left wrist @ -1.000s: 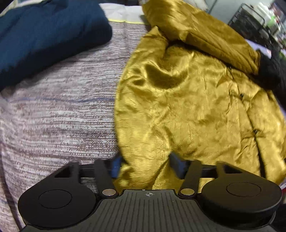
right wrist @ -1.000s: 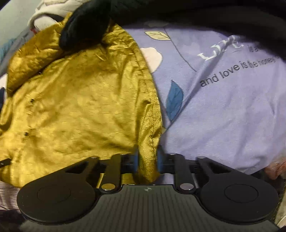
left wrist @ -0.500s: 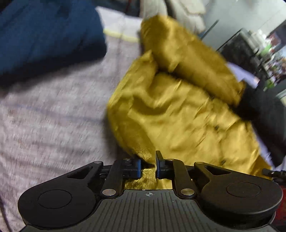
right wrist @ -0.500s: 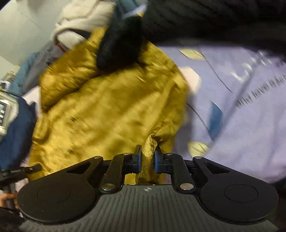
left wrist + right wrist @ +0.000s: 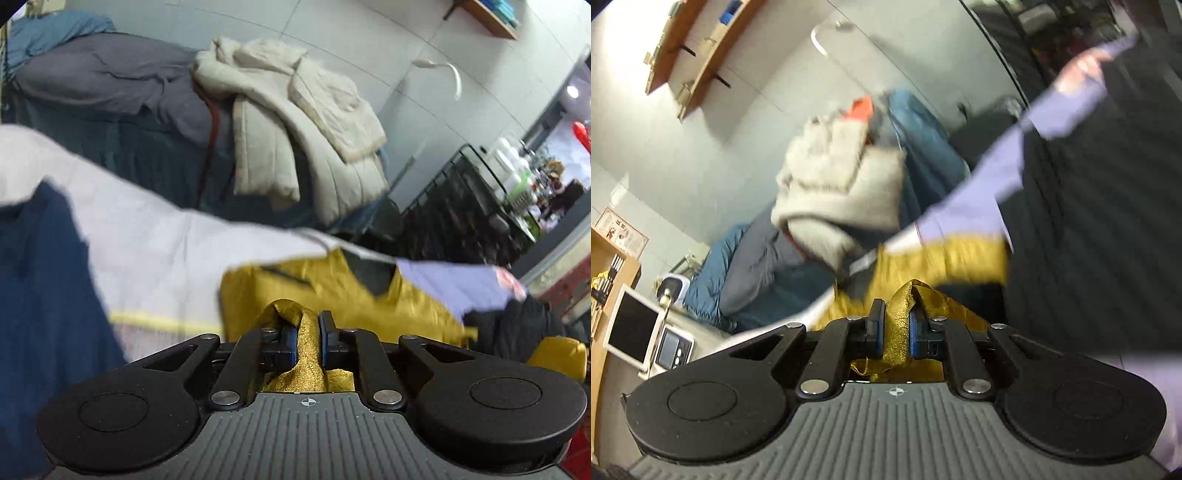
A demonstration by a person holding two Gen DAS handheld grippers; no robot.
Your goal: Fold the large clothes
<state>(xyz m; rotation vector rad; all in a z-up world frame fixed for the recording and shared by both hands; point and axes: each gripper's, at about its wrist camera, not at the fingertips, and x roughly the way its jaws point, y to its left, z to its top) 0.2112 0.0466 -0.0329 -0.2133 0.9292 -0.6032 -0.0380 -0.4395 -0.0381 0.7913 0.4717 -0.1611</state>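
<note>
Though blurred and half hidden, gold jacket pinched in closing left claw and right claw.

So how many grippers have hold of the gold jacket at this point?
2. The left gripper, its jaws closing, pinches a fold of the gold jacket; the right gripper is clamped on another fold.

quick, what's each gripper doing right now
Left gripper: closing, pads pinching the gold jacket.
Right gripper: shut on the same gold jacket.

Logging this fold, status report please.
Left gripper closing on gold jacket. Right gripper shut on it too. Navy garment beside; nothing blocking.
</note>
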